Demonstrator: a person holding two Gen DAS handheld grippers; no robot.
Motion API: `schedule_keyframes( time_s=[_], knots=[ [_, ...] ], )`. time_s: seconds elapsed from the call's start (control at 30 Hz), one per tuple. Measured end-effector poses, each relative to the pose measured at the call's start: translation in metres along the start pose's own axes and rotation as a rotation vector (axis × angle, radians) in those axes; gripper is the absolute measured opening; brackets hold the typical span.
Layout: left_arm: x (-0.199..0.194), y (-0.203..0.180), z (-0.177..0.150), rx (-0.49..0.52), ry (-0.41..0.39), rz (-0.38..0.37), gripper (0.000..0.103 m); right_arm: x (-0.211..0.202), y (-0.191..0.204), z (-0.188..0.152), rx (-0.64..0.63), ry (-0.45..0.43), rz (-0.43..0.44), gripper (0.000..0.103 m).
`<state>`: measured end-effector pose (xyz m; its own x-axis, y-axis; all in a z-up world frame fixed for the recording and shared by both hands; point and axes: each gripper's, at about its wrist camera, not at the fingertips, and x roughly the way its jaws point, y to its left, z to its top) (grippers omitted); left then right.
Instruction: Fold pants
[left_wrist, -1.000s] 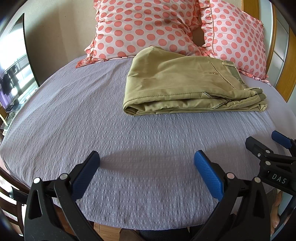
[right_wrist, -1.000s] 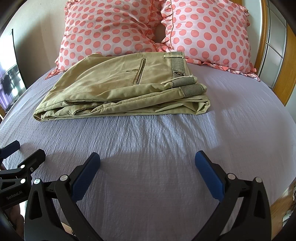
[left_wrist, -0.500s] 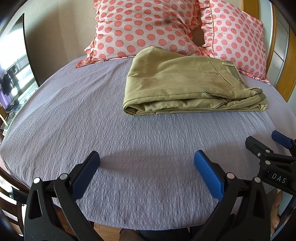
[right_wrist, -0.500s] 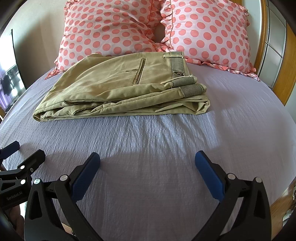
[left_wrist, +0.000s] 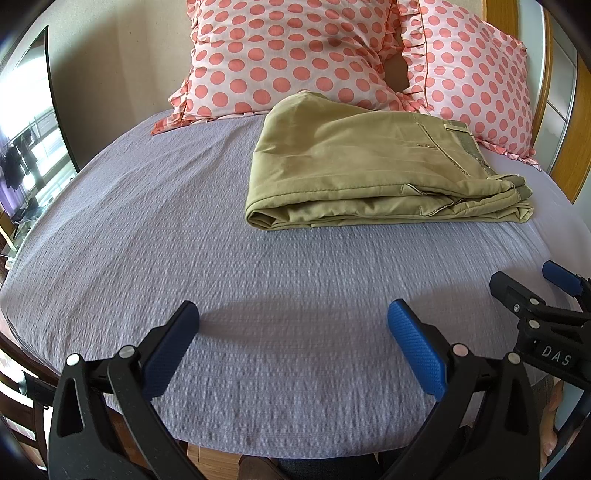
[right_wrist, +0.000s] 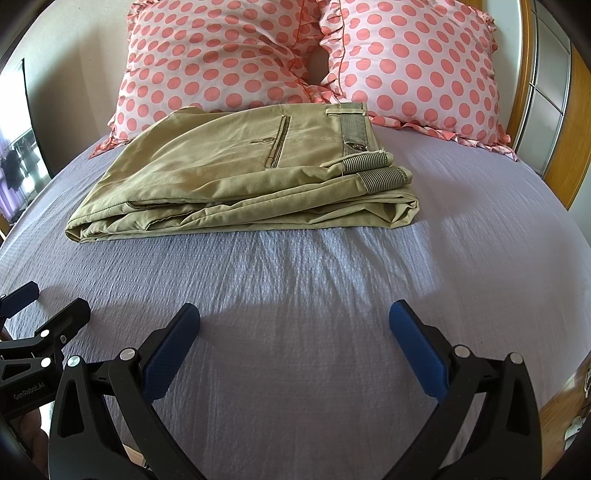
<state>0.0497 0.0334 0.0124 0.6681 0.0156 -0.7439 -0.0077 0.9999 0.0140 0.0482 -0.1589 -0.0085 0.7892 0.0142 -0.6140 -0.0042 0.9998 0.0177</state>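
Both tongs spread wide, gripping nothing. Left tongs (left_wrist: 293, 325) low over near edge of bed (left_wrist: 147, 221), right tongs (right_wrist: 294, 326) just beside them, same height. Bare lilac sheet between tongs and pants. Pants (right_wrist: 240, 177) folded into thick khaki stack, lying farther up bed, touching two polka-dot pillows (right_wrist: 221, 55) behind.

Words on the two grippers

"DAS" on right gripper (left_wrist: 532, 295), seen from left; "GenRobot.AI" on left gripper (right_wrist: 48, 306), seen from right.
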Motion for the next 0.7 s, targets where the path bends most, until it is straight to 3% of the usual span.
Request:
schedule_keyframes(
  time_s=[0.7],
  knots=[
    [0.0012, 0.0005, 0.0010, -0.006, 0.001, 0.004, 0.101, 0.0004, -0.0018, 0.0011, 0.002, -0.001, -0.001, 0.102]
  ],
)
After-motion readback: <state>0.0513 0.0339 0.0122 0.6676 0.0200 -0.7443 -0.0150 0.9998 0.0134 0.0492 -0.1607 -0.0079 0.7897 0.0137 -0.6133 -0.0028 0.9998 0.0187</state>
